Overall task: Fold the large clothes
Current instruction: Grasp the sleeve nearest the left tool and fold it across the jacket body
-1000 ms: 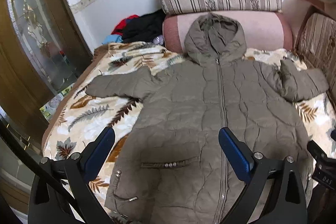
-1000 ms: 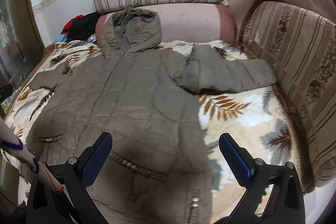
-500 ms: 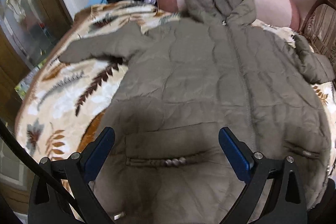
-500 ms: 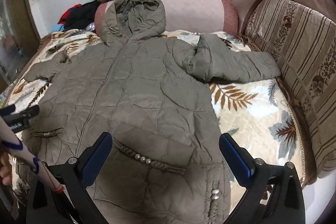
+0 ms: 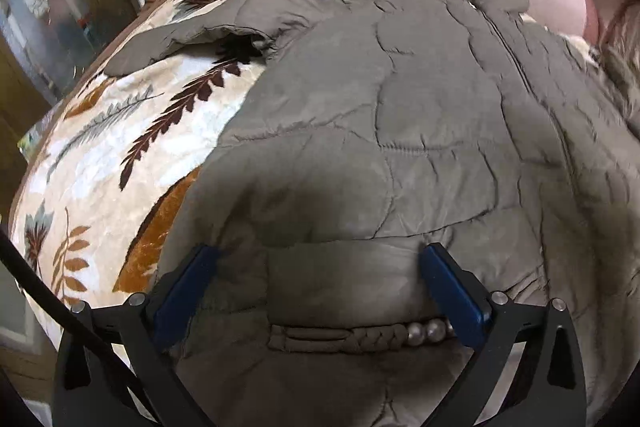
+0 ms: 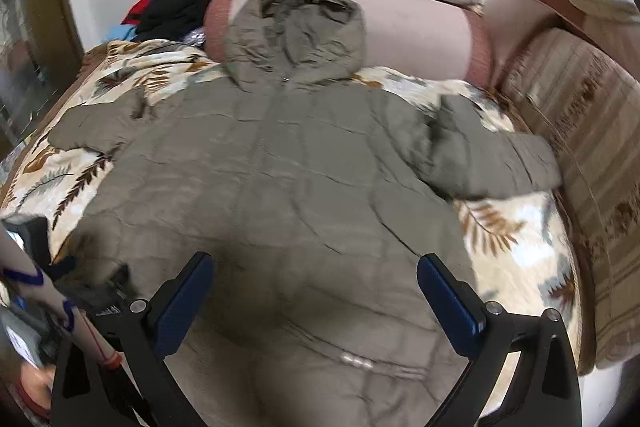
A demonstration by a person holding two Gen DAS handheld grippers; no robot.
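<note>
Coat [image 6: 288, 163], a big olive quilted one with a hood [image 6: 296, 27], lies open and flat, front side up, on a sofa covered by a leaf-pattern blanket [image 6: 516, 227]. The hood rests against the pink bolster [image 6: 416, 31]; one sleeve [image 6: 492, 155] reaches out from the coat toward the striped side cushion [image 6: 568, 99], the other sleeve [image 5: 188, 39] lies on the blanket at the opposite side of the coat, toward the door.

The left gripper [image 5: 316, 283] is low over the lower front of the coat, its fingers [image 5: 452, 291] wide apart, standing on each side of the pocket trim [image 5: 360, 337] with small pearl beads. It holds nothing. The right gripper [image 6: 312, 291] hangs above the lower front too, fingers also wide, nothing between them.

The coat looks padded and soft, bulky more than heavy, and the shell seems smooth, so it may slip and puff back after a fold. A thin pinch of the shell alone would probably slide out. A better hold is likely at a thick edge: the hem corner, the cuff of a sleeve, or the side seam, taking both layers together. The beads are better avoided.
</note>
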